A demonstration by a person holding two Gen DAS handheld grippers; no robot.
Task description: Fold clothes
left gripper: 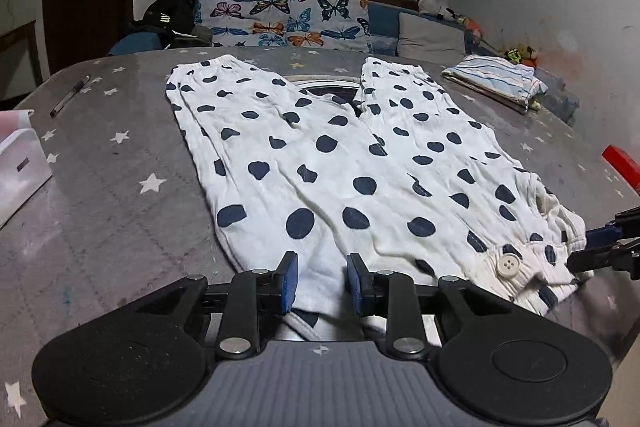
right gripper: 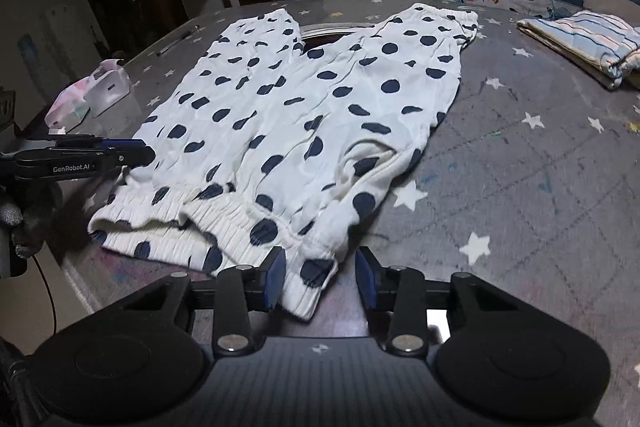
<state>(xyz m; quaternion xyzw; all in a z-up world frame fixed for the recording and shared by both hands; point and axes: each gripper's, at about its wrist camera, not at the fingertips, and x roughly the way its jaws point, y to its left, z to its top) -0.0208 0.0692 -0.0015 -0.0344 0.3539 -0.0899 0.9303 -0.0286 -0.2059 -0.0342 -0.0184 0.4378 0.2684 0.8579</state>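
Observation:
White trousers with dark blue dots point(left gripper: 332, 163) point(right gripper: 320, 115) lie flat on the grey star-patterned table cover point(left gripper: 120, 195), legs pointing away and the elastic waistband nearest me. My left gripper point(left gripper: 322, 281) sits low at one end of the waistband, with white cloth lying between its parted blue pads; it also shows side-on as the left gripper point(right gripper: 140, 151). My right gripper point(right gripper: 321, 281) straddles the other waistband corner, and bare table shows beside the right pad. It appears as the right gripper point(left gripper: 588, 247) by the white button point(left gripper: 508, 264).
A folded striped garment point(left gripper: 496, 83) point(right gripper: 588, 43) lies at the far right of the table. A pen point(left gripper: 70, 95) and a white box point(left gripper: 20, 167) are on the left, and a red object point(left gripper: 622, 165) sits at the right edge. A butterfly-print cushion point(left gripper: 288, 19) lies behind the table.

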